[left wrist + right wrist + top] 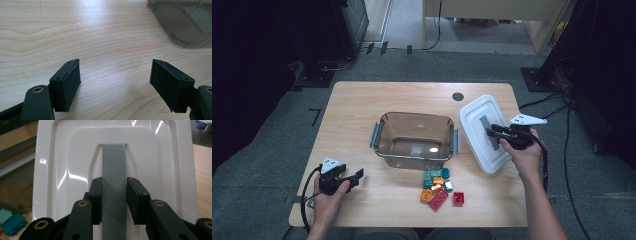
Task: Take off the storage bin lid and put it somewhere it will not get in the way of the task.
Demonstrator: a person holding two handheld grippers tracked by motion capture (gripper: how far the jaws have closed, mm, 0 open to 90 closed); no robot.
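A white lid (477, 125) with a grey handle strip (486, 126) hangs tilted over the table's right side. My right gripper (493, 132) is shut on that handle. In the right gripper view the two pads press the grey handle (113, 167) from both sides, with the lid (62, 170) spreading behind my right gripper (114, 200). A clear smoky bin (412, 116) stands open and empty at the table's middle. My left gripper (357, 176) rests near the front left corner. In its own view my left gripper (115, 82) is open with bare wood between the pads.
Several coloured bricks (439, 187) lie in a cluster in front of the bin; teal ones (12, 222) are at the lower left of the right gripper view. The bin's corner (185, 22) lies ahead of the left gripper. A dark round mark (457, 96) is near the table's far edge.
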